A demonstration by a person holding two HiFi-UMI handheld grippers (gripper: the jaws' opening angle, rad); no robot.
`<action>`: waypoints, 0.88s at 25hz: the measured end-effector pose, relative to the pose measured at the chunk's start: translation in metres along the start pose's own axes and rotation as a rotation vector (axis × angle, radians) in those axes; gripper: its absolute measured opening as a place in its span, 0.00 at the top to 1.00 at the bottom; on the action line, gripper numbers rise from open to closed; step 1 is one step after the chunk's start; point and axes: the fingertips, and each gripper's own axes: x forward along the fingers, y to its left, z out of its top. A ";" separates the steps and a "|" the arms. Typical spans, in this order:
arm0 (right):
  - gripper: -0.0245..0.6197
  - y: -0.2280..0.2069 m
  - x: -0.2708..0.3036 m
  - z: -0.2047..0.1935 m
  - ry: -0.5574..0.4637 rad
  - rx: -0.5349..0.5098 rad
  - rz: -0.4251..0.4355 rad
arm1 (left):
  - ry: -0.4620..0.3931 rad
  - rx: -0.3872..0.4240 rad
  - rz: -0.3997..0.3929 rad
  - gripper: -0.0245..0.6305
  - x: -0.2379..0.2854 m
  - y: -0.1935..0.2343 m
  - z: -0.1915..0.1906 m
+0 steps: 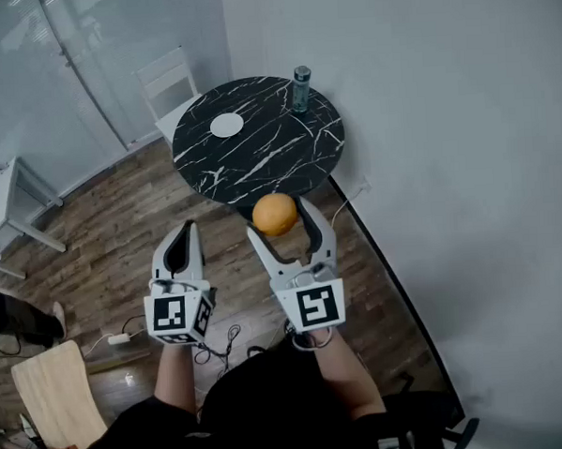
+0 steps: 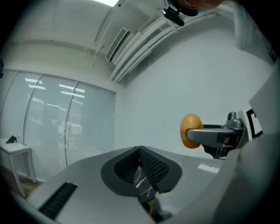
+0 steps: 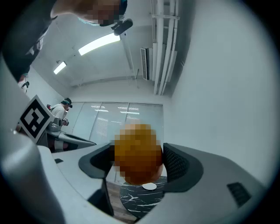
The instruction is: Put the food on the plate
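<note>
Rig rundown: the left gripper (image 1: 183,228) and right gripper (image 1: 280,217) are both chunky light-grey shells, smooth and rounded, with long tapering jaws. At the back end each has a white box, the left marker cube (image 1: 178,315) and the right marker cube (image 1: 315,304), with black-and-white square codes on the faces. Inside the jaws the pads (image 2: 151,168) are black with a fine diamond mesh texture. The left gripper view also catches a silvery bolt head (image 2: 231,116) on top of the right one. The person's wearing a black top (image 1: 272,407).
</note>
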 end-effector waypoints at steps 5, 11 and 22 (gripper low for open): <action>0.44 -0.003 0.003 -0.006 0.026 -0.025 0.021 | 0.005 -0.005 -0.008 0.96 0.006 -0.004 -0.004; 0.44 -0.013 0.012 -0.018 0.044 -0.050 0.076 | 0.043 -0.024 0.017 0.96 0.018 0.000 -0.019; 0.44 -0.058 0.040 -0.037 0.044 -0.049 0.157 | 0.094 -0.026 0.049 0.96 0.062 -0.014 -0.032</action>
